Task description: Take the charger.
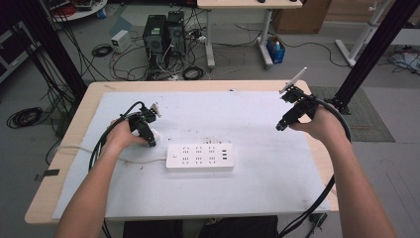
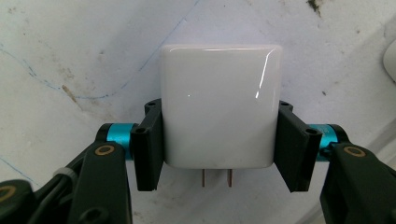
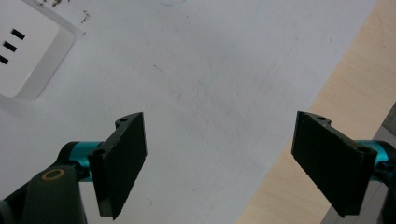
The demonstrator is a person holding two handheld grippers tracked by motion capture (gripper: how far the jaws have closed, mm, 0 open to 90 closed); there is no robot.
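A white plug adapter (image 2: 219,105) with two metal prongs sits between the jaws of my left gripper (image 2: 219,147), which is shut on its sides just above the white mat. In the high view the left gripper (image 1: 148,136) holds this adapter (image 1: 154,134) just left of a white power strip (image 1: 199,156) lying in the middle of the mat. My right gripper (image 1: 280,127) hovers over the mat's right part, right of the strip. Its jaws stand wide apart with nothing between them (image 3: 219,172). A corner of the power strip (image 3: 25,56) shows at the upper left there.
A white mat (image 1: 208,188) covers most of the wooden table (image 1: 67,148). The strip's thin cord (image 1: 138,160) runs left across the mat. Computers, cables and table legs stand on the floor beyond the far edge. The table's bare wooden edge (image 3: 336,93) lies right of my right gripper.
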